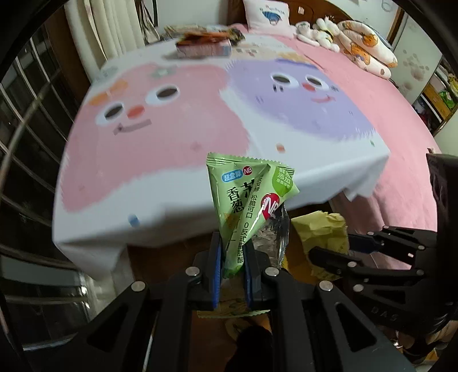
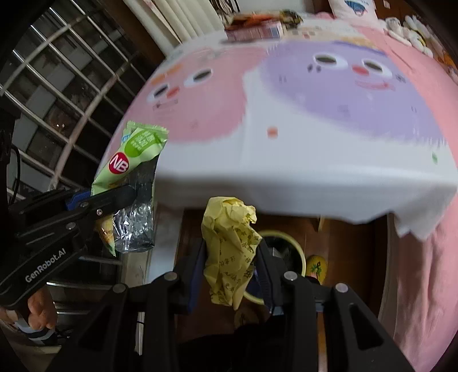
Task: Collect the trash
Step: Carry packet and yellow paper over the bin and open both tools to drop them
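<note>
Both grippers are hanging just off the near edge of the table, pointing steeply down. The left gripper [image 1: 232, 266] is pinching a green wrapper [image 1: 252, 194] tight between its blue pads, the wrapper standing up out of the fingers with its silver lining showing on one side. Right beside it, the right gripper [image 2: 230, 274] is squeezing a crumpled yellow paper [image 2: 229, 251], its fingers pressing in on the wad from both sides.

The table is wearing a white cloth [image 1: 177, 206] printed with two big cartoon faces, one pink and one purple, and its near edge is drooping over the corner. At the far end a pink box [image 1: 203, 48] is sitting with some blurred packets on top. Behind the table a bed with a pink cover [image 1: 400, 120] is stretching away, soft toys [image 1: 315, 33] and a pillow [image 1: 267, 14] piled at its head. A barred window [image 2: 63, 80] is filling the left wall, curtains beside it. Below the yellow paper, on the brown floor, a round bin [image 2: 289, 251] with a pale rim is showing.
</note>
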Demonstrator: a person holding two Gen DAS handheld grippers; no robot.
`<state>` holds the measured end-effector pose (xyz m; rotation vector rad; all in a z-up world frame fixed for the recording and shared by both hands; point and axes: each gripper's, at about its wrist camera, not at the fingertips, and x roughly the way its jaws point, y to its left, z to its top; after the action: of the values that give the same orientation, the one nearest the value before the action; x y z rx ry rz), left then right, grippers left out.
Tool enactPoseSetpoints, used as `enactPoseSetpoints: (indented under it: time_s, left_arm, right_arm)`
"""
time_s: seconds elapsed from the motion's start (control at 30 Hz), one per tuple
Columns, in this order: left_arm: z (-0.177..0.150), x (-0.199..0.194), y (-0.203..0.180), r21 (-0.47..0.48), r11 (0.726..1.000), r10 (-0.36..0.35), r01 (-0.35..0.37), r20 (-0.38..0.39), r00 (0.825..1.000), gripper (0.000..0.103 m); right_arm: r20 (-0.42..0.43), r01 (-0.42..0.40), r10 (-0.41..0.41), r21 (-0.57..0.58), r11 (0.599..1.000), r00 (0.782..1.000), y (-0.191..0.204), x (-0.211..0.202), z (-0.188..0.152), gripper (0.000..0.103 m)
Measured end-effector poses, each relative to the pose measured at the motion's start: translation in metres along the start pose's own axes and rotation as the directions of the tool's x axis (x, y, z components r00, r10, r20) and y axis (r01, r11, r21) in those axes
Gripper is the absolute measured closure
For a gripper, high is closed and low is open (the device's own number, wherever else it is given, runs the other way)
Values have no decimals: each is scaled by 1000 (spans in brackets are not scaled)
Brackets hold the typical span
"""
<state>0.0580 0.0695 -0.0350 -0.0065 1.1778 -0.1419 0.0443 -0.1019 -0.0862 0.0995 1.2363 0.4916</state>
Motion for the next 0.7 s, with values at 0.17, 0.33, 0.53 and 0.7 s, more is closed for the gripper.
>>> enactPoseSetpoints:
  time_s: [0.17, 0.33, 0.53, 0.7]
  left_arm:
    - [-27, 20, -9, -12, 998, -54, 53, -22, 998, 92]
    - [-54, 64, -14, -13, 996, -88, 87, -67, 994, 92]
    - [-85, 154, -18, -6, 998, -59, 58, -106, 993, 92]
    - [-104, 221, -13, -44, 998, -40, 35, -130, 991, 91]
  right_arm:
    - [-69, 17, -14, 44, 999, 998, -14, 27, -27, 69]
    - [-120, 35, -25, 88, 996, 992, -35, 70, -49, 69]
    - [-166, 70, -51, 111, 991, 985, -66, 145, -73, 68]
    - [-210, 91, -66, 113, 989, 975, -91, 215, -91, 68]
